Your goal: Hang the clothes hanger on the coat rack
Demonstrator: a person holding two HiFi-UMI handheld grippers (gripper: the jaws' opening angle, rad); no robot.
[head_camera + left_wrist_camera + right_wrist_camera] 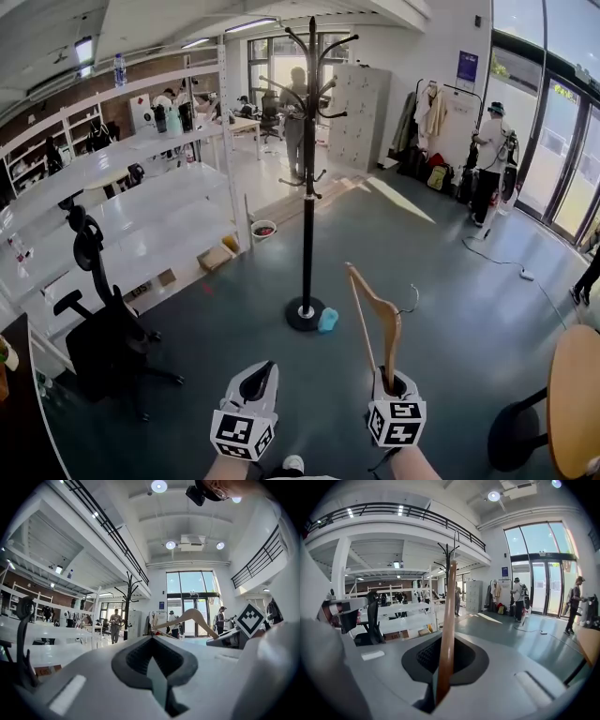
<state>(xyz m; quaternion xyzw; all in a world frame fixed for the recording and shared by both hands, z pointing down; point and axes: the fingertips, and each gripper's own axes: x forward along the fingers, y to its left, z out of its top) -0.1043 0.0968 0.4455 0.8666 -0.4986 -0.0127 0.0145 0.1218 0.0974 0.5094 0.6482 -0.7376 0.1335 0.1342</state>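
The right gripper (pixel 391 382) is clamped on one end of the hanger (pixel 377 317): in the right gripper view the two jaws of that gripper (pixel 442 674) press on the wooden bar from both sides, and the bar rises straight out of the slot between them. The left gripper (pixel 257 377) holds nothing; in its own view the jaws of the left gripper (pixel 157 674) stand together with only a thin seam between them. The hanger (pixel 449 616) is light brown wood with curved shoulders, a straight lower bar and a thin metal hook (pixel 411 300). In the head view its long axis runs nearly upright from the right gripper, leaning a little left at the free top end, and the hook juts out to the right from the bend of the shoulders. From the left gripper view the hanger (pixel 189 617) shows as a pale arch beside the right gripper's marker cube. It is held in the air above the grey floor, well apart from the rack (pixel 309 187), a tall black pole with curved arms at the top and a round base, which stands ahead and slightly left of it.
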